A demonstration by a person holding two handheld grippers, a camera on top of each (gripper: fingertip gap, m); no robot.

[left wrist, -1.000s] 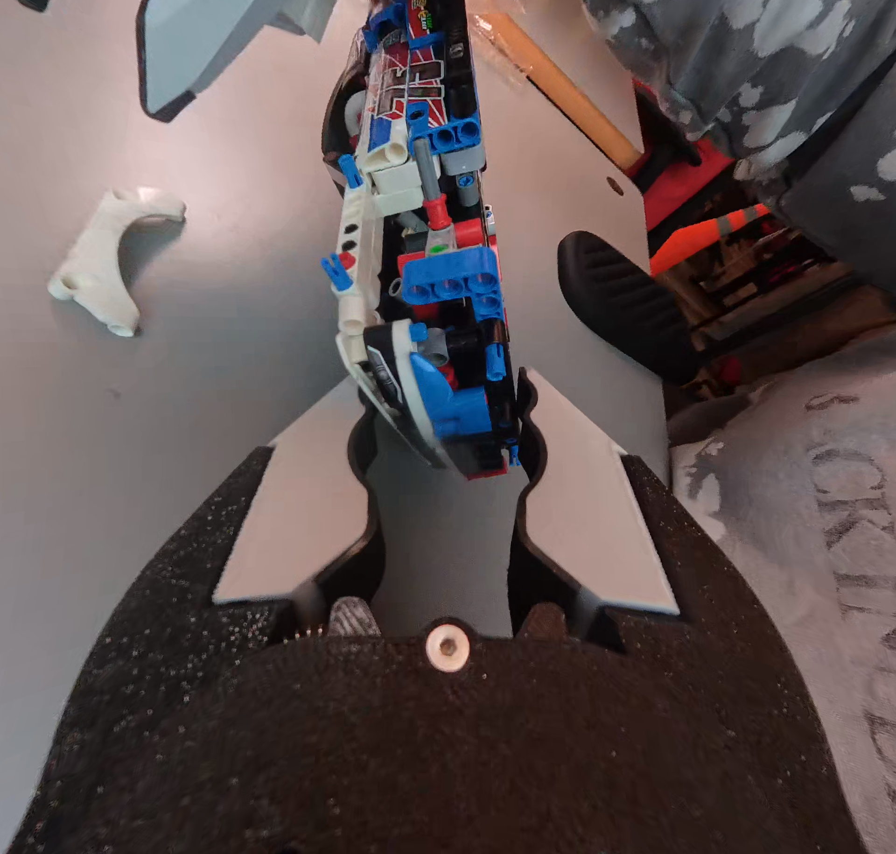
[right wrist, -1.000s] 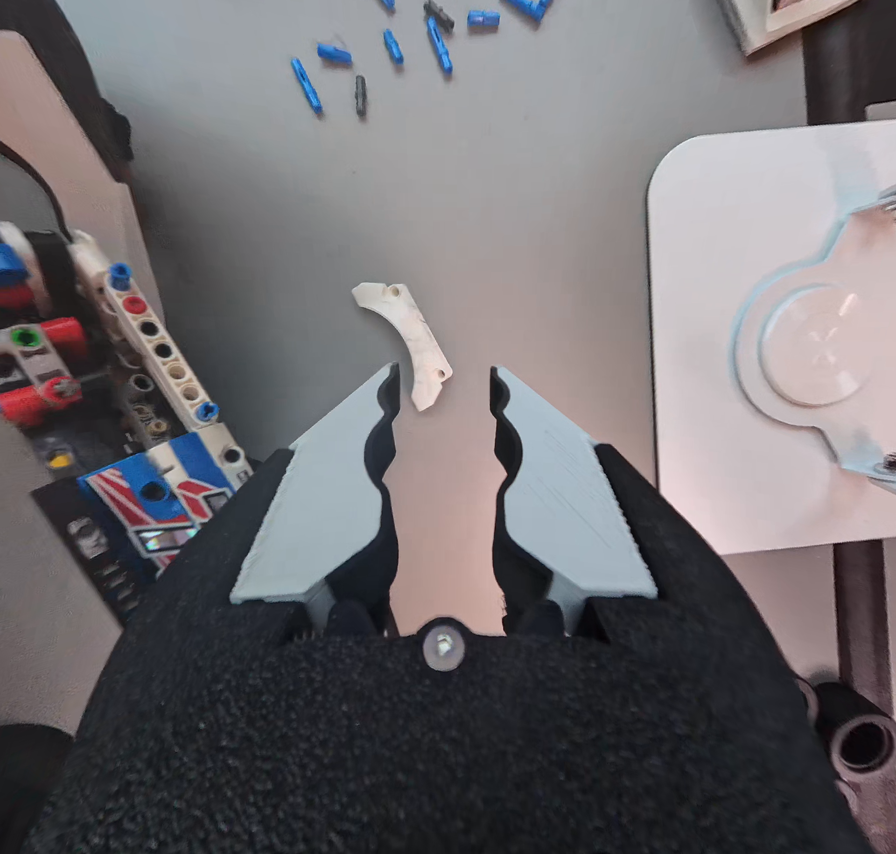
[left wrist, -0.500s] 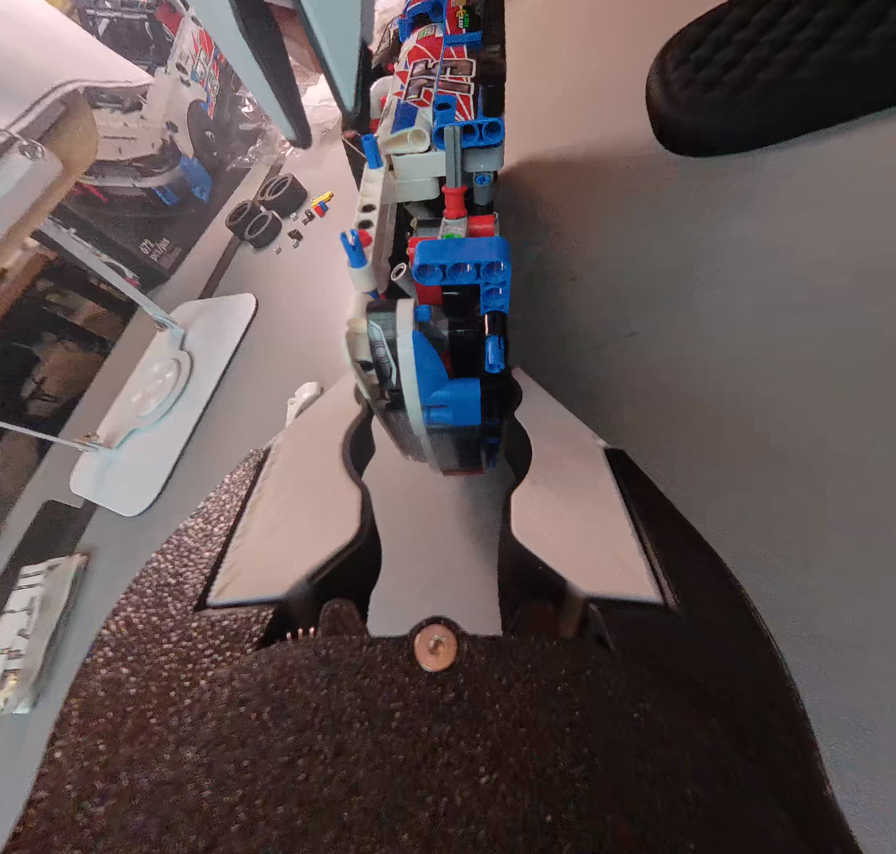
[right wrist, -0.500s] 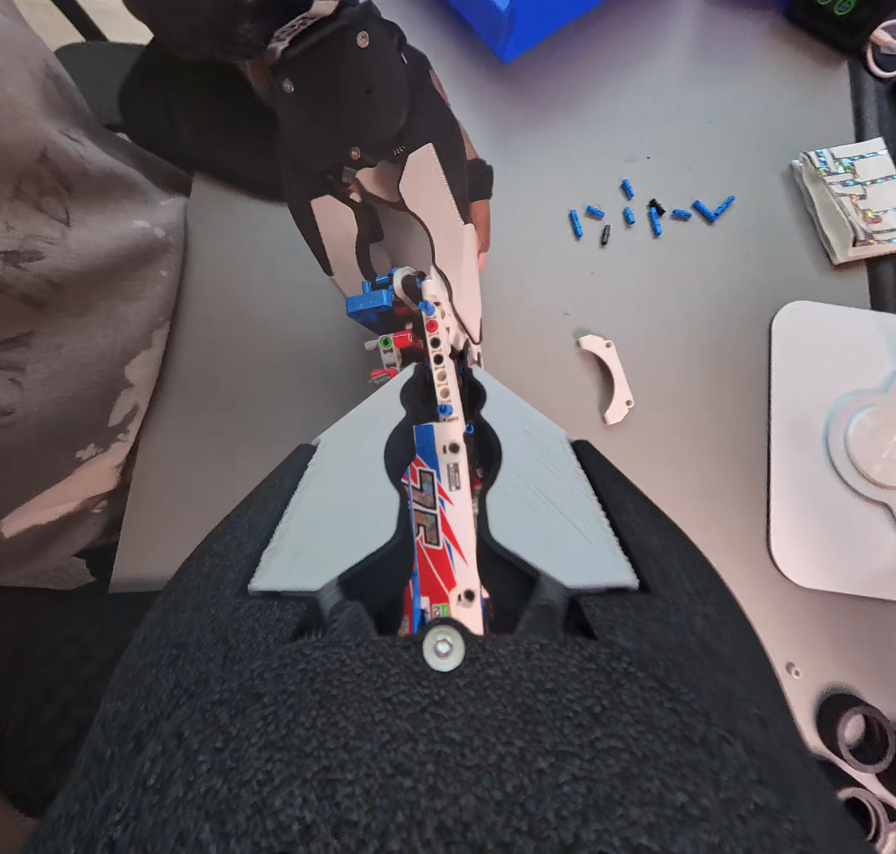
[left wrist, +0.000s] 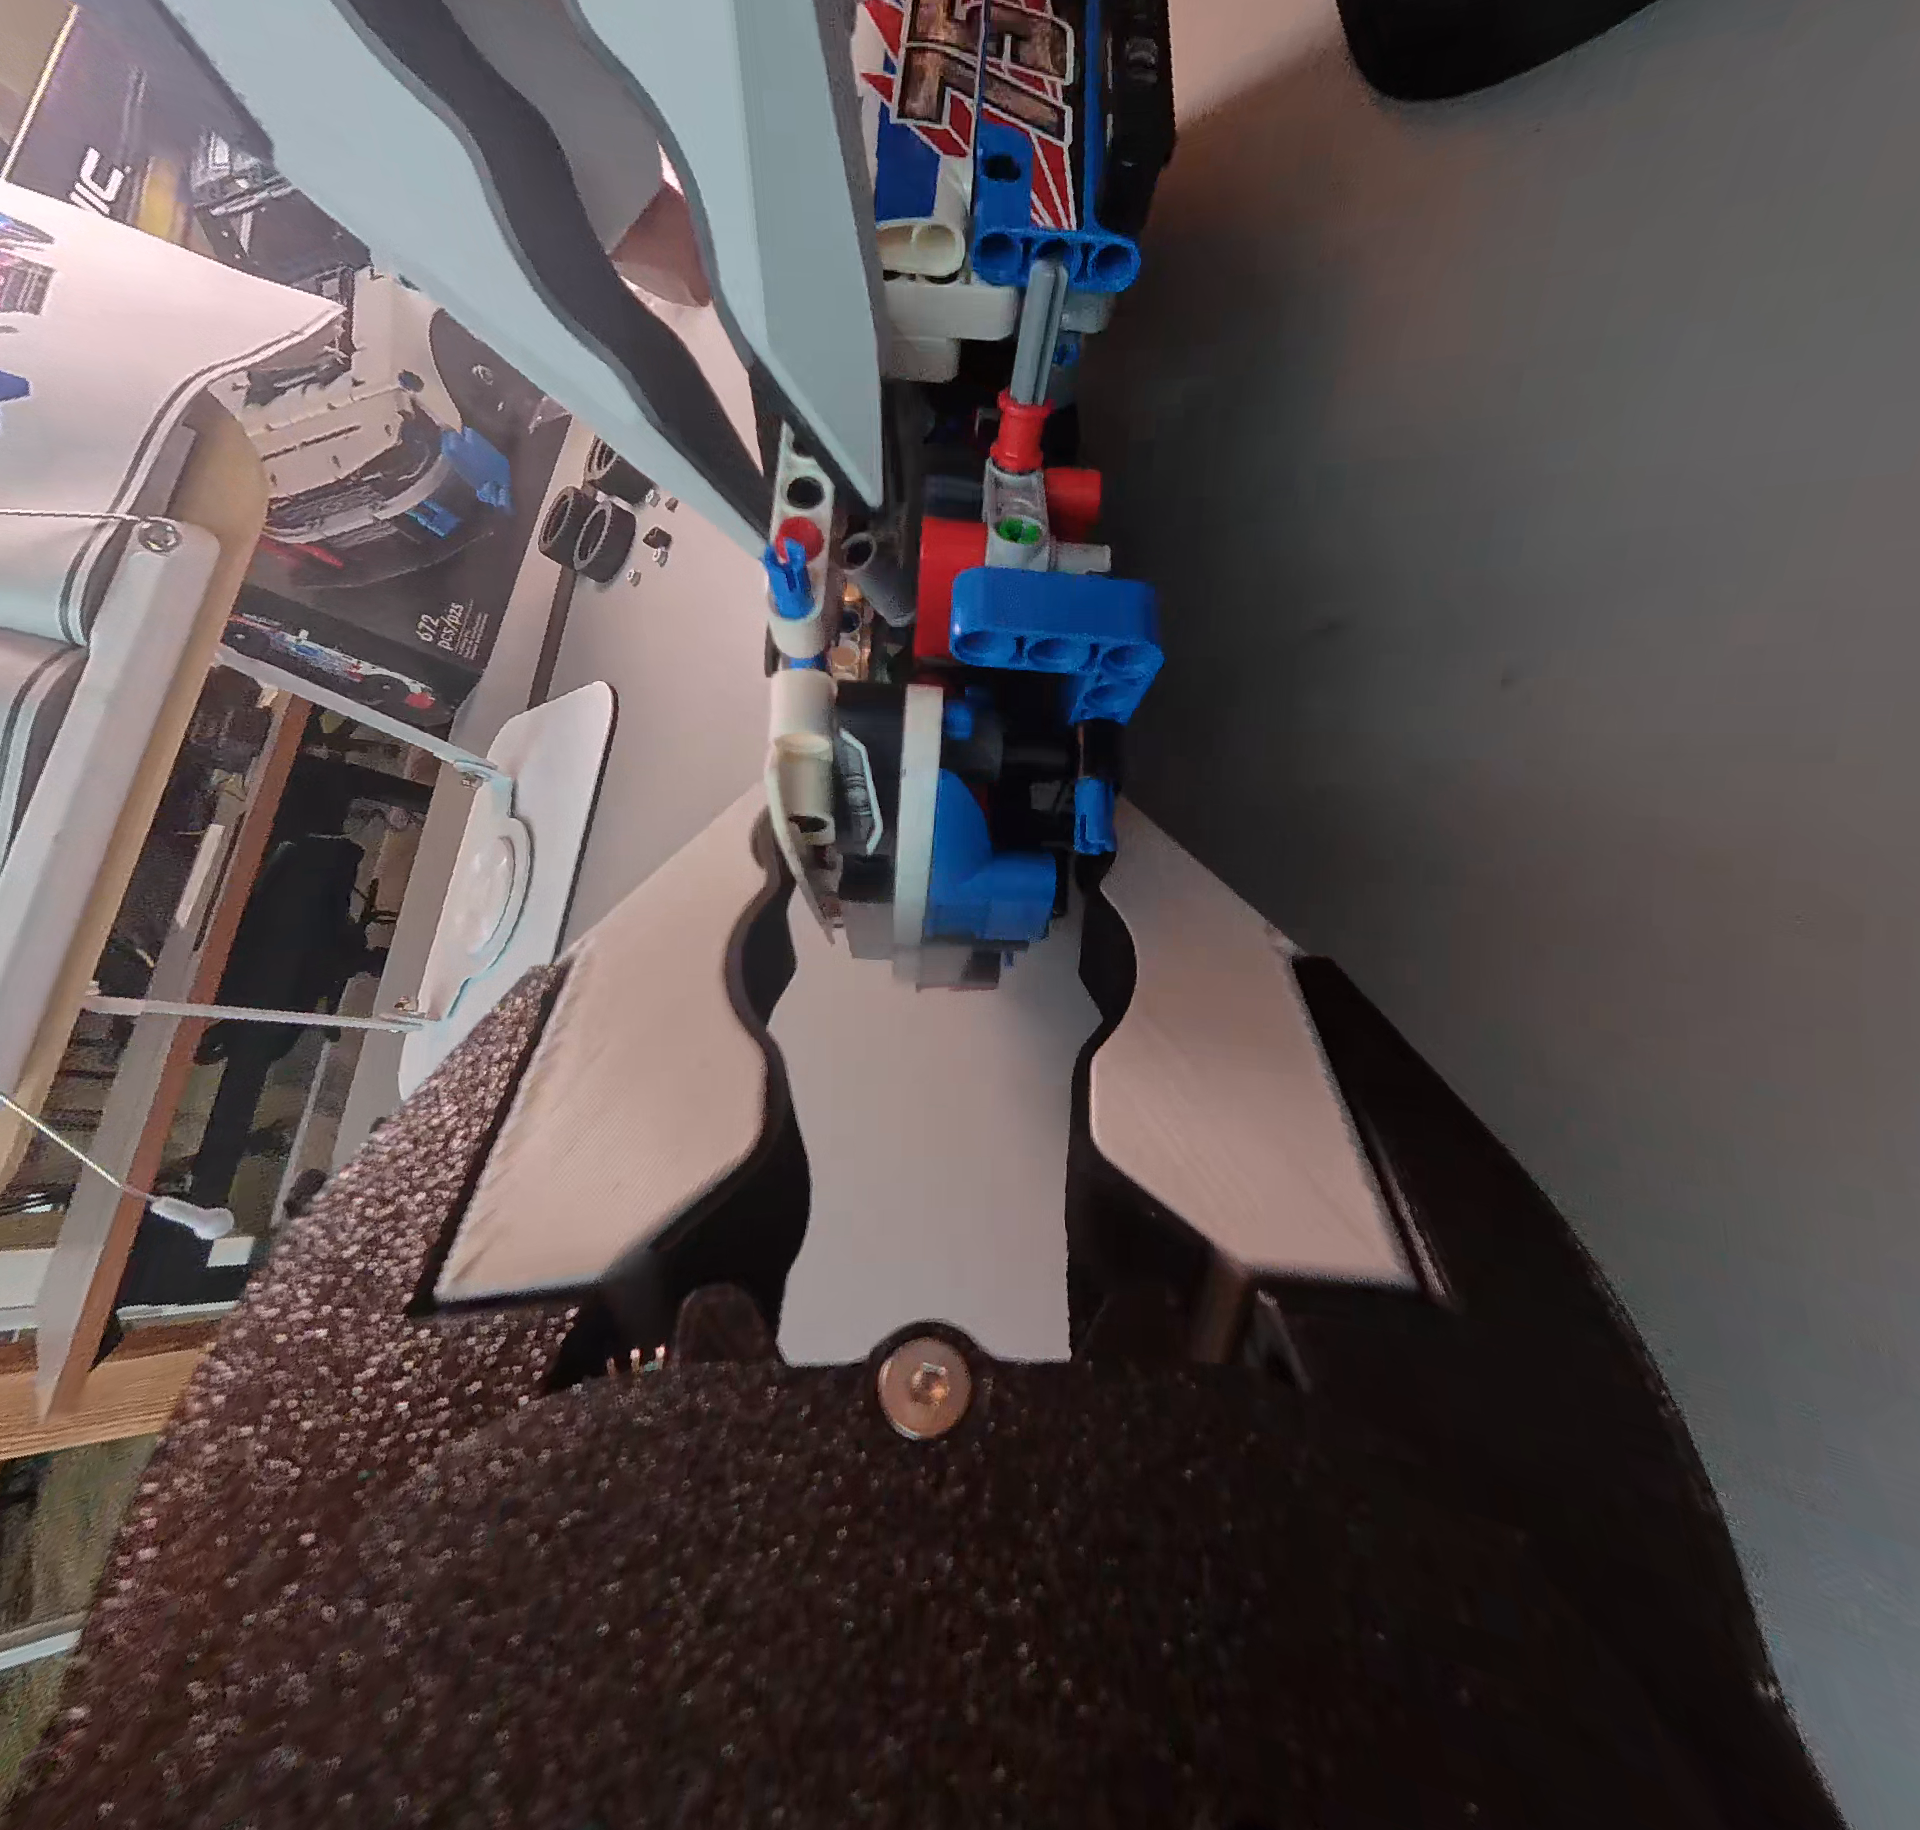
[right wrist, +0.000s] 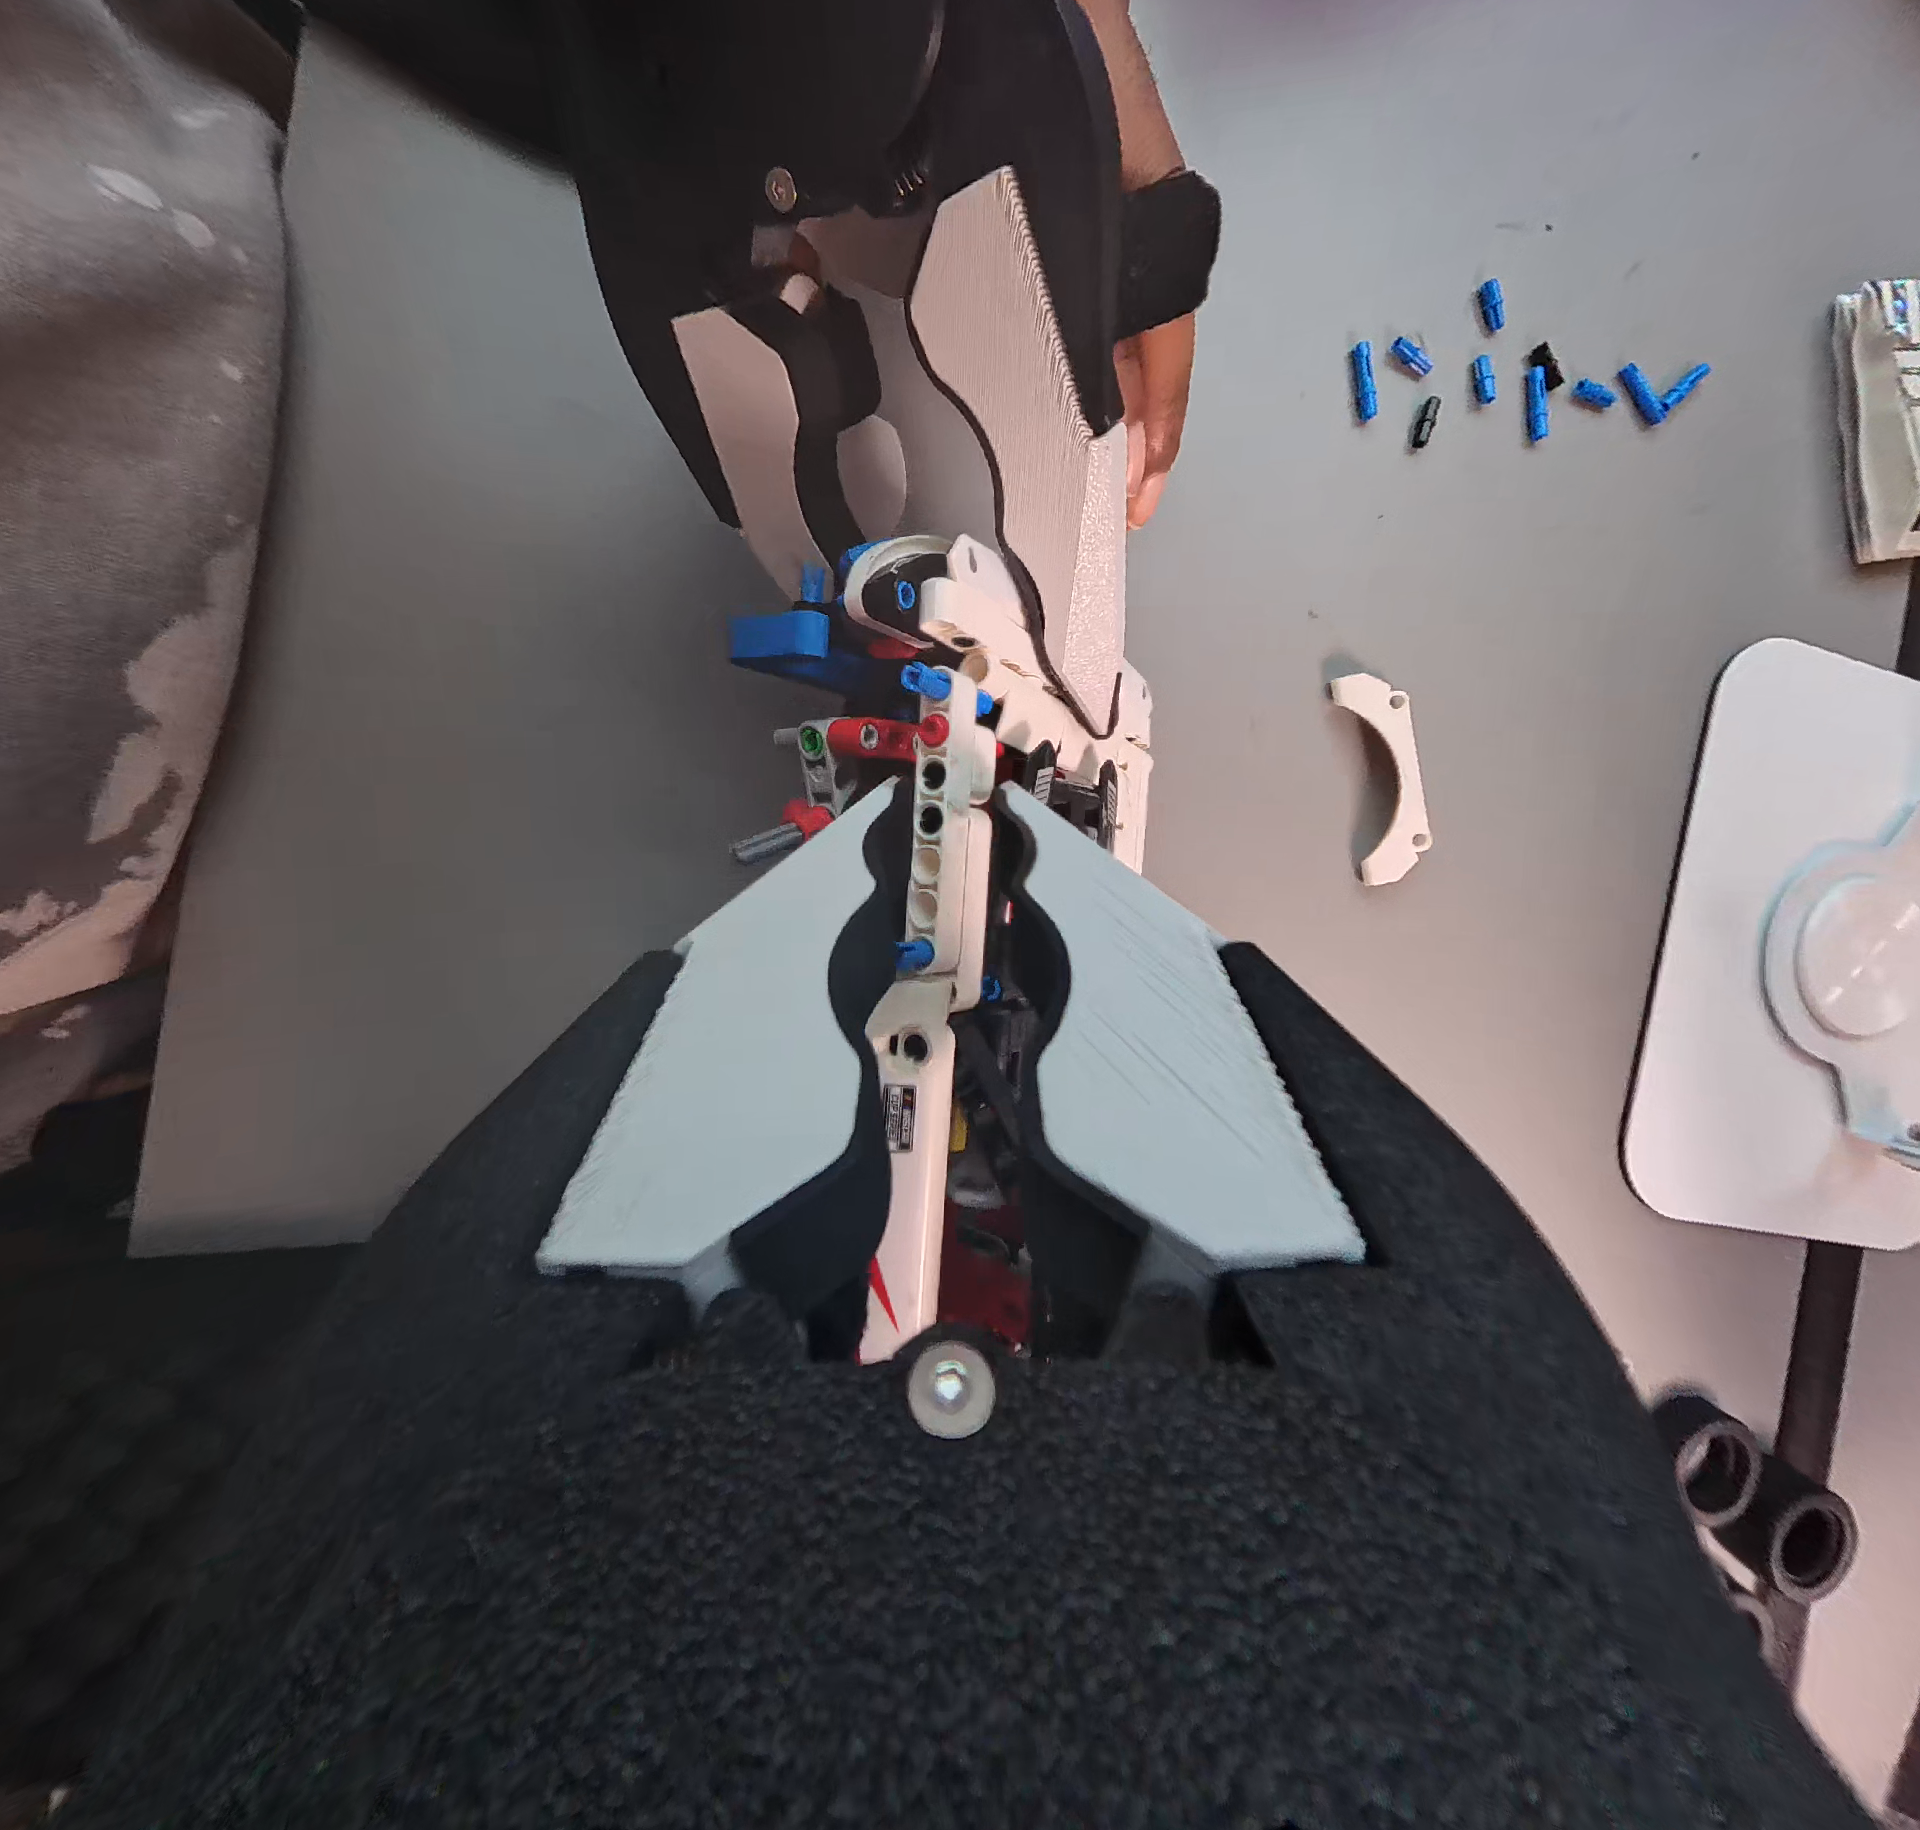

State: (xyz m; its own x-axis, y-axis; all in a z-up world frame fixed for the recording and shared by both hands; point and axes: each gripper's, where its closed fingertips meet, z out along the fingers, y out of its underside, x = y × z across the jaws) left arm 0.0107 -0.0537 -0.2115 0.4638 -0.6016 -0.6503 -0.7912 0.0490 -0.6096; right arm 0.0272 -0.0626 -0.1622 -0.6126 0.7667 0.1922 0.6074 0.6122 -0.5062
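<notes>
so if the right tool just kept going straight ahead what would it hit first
Probably the left tool: it grips the far end of the brick-built car that the right tool is shut on. Depth is unclear.

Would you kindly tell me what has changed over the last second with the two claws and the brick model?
The right claw, open a second ago above the curved white piece on the table, swung over to the brick model and closed on its far end. The left claw kept its grip on the other end, so both now hold it. The curved white piece and the small blue pins stayed put.
</notes>
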